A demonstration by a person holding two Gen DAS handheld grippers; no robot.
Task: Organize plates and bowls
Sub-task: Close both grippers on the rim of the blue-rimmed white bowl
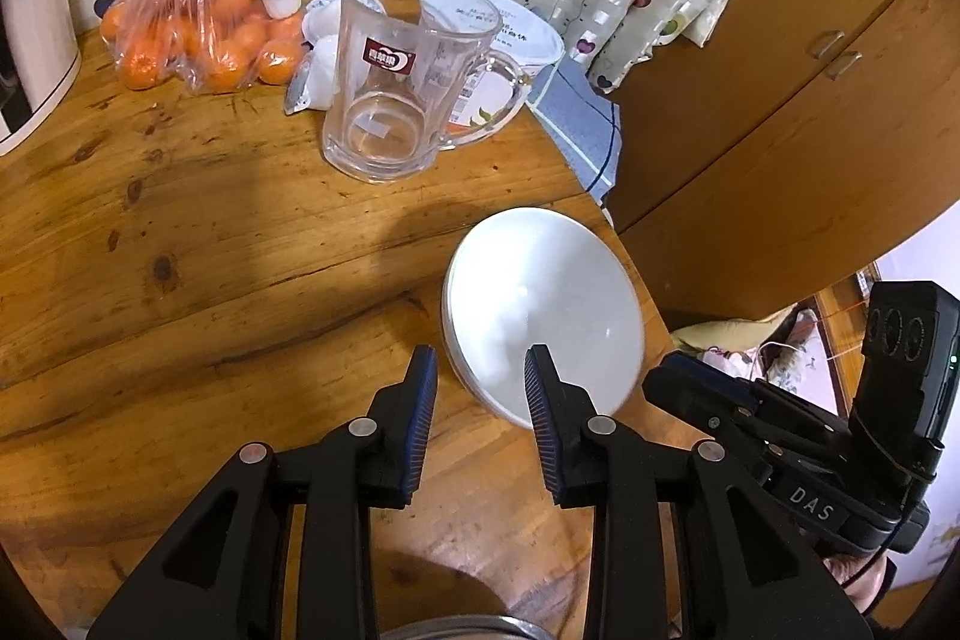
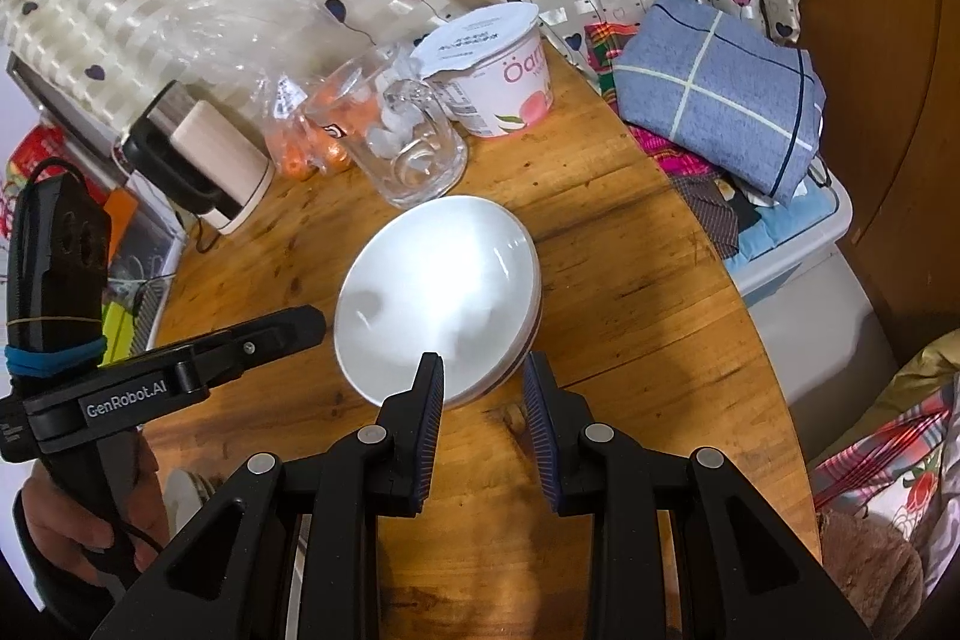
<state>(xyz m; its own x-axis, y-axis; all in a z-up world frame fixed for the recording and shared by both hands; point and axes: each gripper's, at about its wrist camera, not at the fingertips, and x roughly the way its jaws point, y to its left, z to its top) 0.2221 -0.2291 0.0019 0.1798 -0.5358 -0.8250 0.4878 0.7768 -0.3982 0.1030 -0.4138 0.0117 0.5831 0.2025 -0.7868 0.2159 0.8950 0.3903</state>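
The white plates (image 2: 438, 292) lie stacked on the tabletop (image 2: 630, 316), while left gripper (image 1: 480, 400) and right gripper (image 2: 483, 391) hang partly open and empty, so any bowls remain unsorted.

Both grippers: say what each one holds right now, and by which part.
Nothing is held. The left gripper and right gripper both stand open over the near rim of the stacked white plates, pads not pressing on it.

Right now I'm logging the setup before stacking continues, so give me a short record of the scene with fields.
surface: round wooden table
main item: stack of white plates near the table's edge
left tool: open, straddling the stack's near rim, pads apart from it
right tool: open, at the opposite rim, nothing gripped
behind stack: glass mug, yogurt tub, bag of oranges
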